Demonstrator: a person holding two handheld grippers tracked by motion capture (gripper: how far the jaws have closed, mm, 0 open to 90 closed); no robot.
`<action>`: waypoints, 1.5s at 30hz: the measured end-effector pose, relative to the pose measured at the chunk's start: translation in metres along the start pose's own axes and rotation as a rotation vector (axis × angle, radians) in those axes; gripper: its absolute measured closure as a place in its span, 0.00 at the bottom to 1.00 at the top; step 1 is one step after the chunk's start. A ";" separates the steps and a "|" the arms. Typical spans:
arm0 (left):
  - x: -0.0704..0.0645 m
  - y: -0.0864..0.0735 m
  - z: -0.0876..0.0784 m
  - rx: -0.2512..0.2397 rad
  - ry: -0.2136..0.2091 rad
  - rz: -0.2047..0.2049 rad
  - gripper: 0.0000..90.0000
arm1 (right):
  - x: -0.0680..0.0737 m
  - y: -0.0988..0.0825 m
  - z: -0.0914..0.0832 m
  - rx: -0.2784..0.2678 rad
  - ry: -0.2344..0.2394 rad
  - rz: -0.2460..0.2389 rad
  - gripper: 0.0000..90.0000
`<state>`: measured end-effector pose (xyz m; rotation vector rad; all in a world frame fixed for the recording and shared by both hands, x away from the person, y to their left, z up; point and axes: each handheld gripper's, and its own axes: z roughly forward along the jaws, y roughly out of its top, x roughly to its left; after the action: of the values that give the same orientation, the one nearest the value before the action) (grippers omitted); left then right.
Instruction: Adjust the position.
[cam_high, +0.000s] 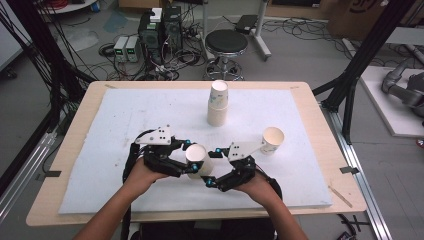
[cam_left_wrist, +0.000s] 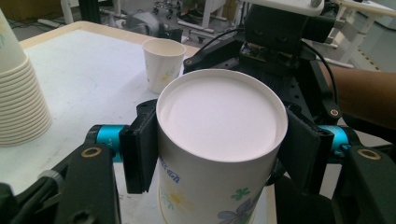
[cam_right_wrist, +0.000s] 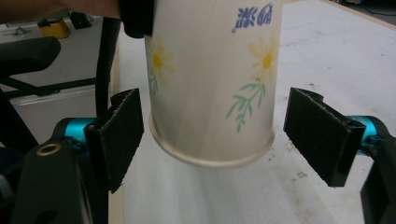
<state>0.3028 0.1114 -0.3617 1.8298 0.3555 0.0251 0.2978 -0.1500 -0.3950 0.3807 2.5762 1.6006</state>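
Holding an upside-down paper cup (cam_high: 197, 159) clamped in the left gripper (cam_high: 190, 156) at lower centre of the high view, with the right gripper (cam_right_wrist: 212, 140) spread around its rim: closing gently, squarely, avoiding crushing.

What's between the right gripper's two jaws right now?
The lower end of the flowered paper cup sits between them, gaps on both sides, so the right gripper is open. The left gripper clamps it, per the left gripper view.
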 end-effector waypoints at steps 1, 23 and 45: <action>0.000 0.000 0.001 -0.001 -0.008 0.003 0.40 | 0.000 0.000 0.001 -0.006 0.008 -0.001 0.23; -0.003 0.008 0.003 0.055 0.012 0.025 0.14 | -0.005 0.007 -0.001 0.085 0.053 -0.085 0.40; -0.002 0.015 0.013 0.286 -0.040 0.075 0.19 | 0.003 0.033 0.001 0.385 0.047 -0.219 0.39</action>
<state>0.3069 0.0946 -0.3510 2.1236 0.2717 -0.0113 0.3009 -0.1344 -0.3659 0.0782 2.8411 1.0557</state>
